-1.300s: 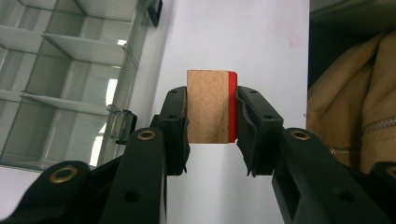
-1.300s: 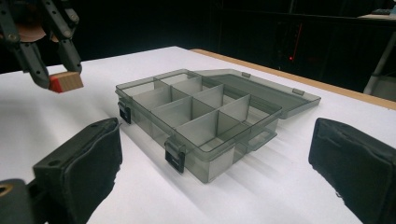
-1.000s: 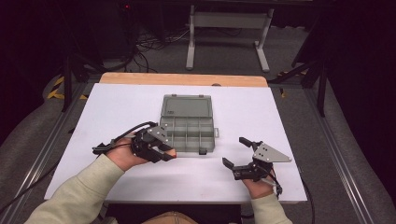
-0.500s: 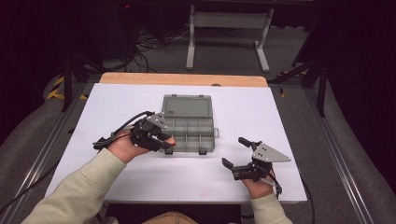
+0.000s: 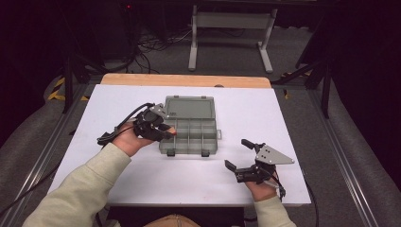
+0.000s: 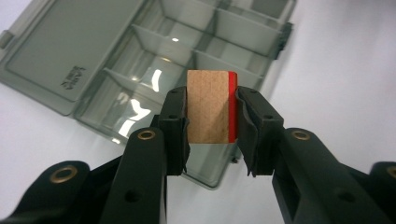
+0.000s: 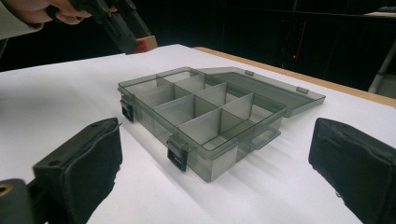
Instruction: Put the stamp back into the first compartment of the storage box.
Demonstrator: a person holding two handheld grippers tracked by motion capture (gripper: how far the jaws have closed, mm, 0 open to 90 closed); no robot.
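A grey see-through organizer box (image 5: pixel 198 138) lies open on the white table (image 5: pixel 283 118), its lid (image 5: pixel 189 108) flat behind it. Dividers split it into several compartments, which look bare. My left gripper (image 5: pixel 166 132) is shut on a small wooden block with one red face (image 6: pixel 209 106) and holds it in the air over the box's left side (image 6: pixel 154 60). The right gripper view shows that block (image 7: pixel 145 44) high beyond the box (image 7: pixel 205 116). My right gripper (image 5: pixel 238 153) rests at the front right, open, nothing between its pads (image 7: pixel 88 163).
A wooden strip (image 5: pixel 184 80) runs along the table's far edge. Behind it, on the dark floor, are a metal stand (image 5: pixel 229 28) and cables. White tabletop stretches to the right of the box and in front of it.
My left hand has carried the block away from me, from the box's front left corner to farther back along its left side. The right gripper has stayed put.
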